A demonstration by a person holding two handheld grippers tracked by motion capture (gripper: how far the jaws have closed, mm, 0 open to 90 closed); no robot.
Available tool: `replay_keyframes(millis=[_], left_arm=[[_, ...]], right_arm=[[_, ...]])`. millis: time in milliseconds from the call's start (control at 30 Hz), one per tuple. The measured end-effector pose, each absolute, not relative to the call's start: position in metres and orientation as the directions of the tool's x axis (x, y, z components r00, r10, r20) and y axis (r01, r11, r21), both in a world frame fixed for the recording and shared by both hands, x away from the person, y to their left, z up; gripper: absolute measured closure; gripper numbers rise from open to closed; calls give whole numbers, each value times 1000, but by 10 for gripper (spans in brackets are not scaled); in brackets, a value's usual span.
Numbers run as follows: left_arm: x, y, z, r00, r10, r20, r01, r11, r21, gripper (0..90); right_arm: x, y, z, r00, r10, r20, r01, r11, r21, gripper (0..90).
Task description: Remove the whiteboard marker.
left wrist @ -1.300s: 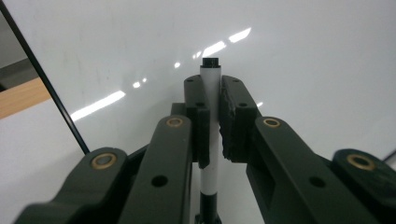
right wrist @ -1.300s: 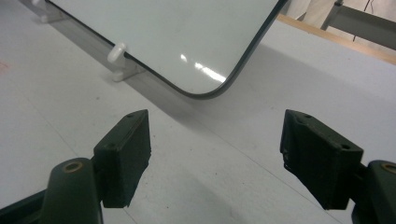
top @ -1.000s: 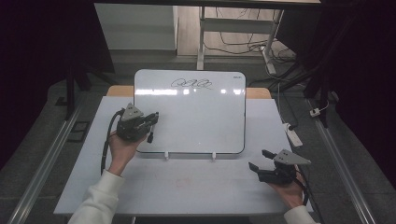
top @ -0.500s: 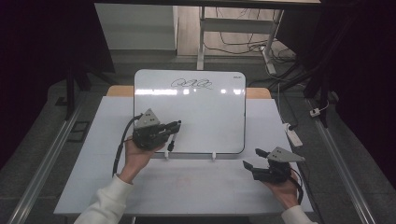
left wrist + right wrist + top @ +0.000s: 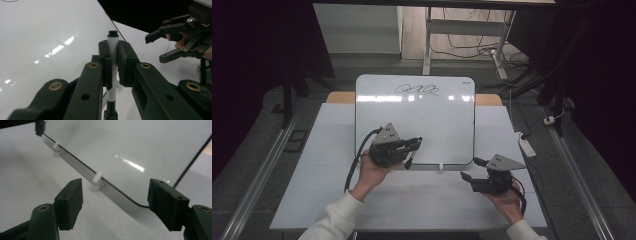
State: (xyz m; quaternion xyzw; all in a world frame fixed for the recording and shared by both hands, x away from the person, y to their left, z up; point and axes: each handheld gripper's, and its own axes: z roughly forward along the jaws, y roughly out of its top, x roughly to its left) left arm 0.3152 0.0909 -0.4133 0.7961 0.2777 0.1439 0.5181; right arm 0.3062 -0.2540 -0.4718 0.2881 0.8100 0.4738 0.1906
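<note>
Jaws clamping marker (image 5: 113, 50), whiteboard (image 5: 414, 125) on white table (image 5: 312, 175)

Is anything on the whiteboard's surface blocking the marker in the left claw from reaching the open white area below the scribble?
Nothing visible does. The left claw is shut on the marker over the whiteboard's lower left part, and the surface up to the scribble is bare. The right claw hangs open off the board.

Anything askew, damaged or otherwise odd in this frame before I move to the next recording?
Nothing stands out. The whiteboard lies flat and square on the table, with a scribble near its far edge. The left gripper holds a marker cleanly, and the right gripper is open above the table.
</note>
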Motion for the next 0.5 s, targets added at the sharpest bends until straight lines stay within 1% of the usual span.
replay_keyframes(millis=[267,500], left_arm=[[315,68,-416,828,559,-39,277,-347,896,813],[313,57,-416,833,553,-20,262,-362,894,813]], right_arm=[[308,-229,-467,-793,609,-22,274,389,880,294],[311,-205,-462,-809,587,29,305,378,874,329]])
